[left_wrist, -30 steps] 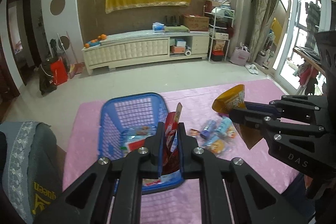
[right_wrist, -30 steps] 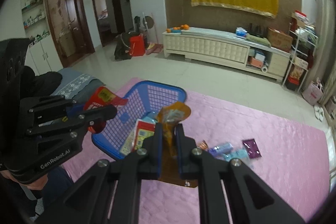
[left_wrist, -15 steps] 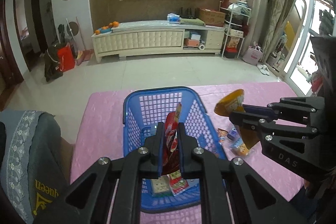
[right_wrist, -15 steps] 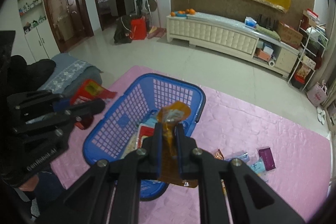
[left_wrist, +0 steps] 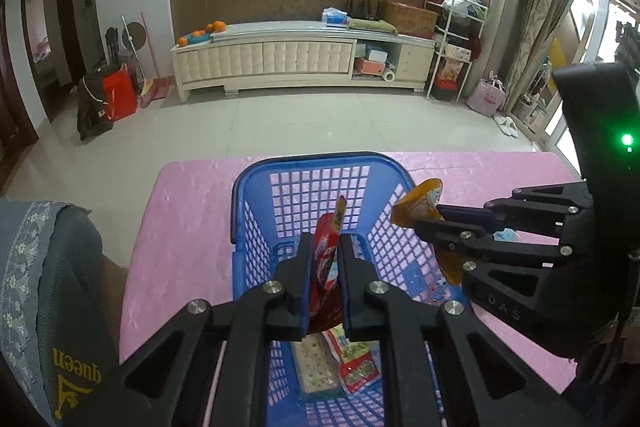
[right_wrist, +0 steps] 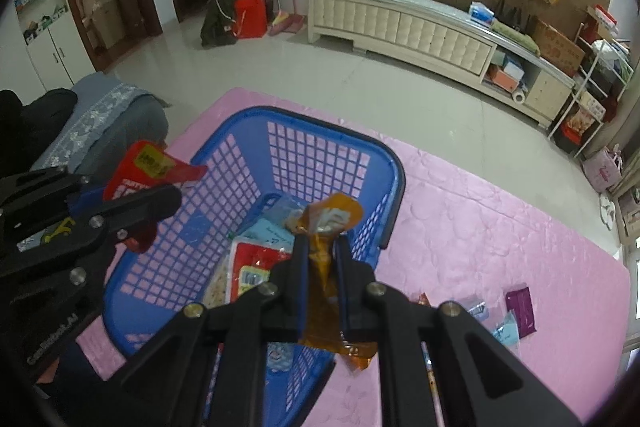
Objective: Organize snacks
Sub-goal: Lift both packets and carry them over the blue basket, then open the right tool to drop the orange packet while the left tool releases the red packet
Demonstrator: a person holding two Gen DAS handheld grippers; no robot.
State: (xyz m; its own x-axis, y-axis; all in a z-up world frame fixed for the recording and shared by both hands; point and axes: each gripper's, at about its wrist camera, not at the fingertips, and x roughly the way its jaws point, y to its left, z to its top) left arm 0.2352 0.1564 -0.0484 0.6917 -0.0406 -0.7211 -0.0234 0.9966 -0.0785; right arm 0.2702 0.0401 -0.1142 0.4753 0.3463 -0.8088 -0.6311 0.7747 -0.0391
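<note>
- Pink quilted cloth covers the surface, and on it stands a blue plastic basket with lattice walls; behind it are a tiled floor and a long cream cabinet.
- Left hand-held gripper: its jaws are narrow and pinch a red snack packet, which stands up between the fingers, long axis along them.
- Right hand-held gripper: also narrow, pinching an orange snack pouch; its crumpled top sticks out ahead of the fingertips and its lower end hangs below the jaws.
- Both grippers point steeply down, and the basket opening lies directly ahead of and below each one.
- The left gripper is over the middle of the basket. The right gripper comes in from the basket's right side, and its pouch seems to be just over the right wall.
- Inside the basket several packets already lie flat, among them a red-and-white packet and a pale blue one.
- A few small snacks are still on the cloth to the right of the basket, well apart from both grippers.
- My judgement: the left packet can drop straight down; the right pouch may need a small move inward first, otherwise it could catch on the rim.
</note>
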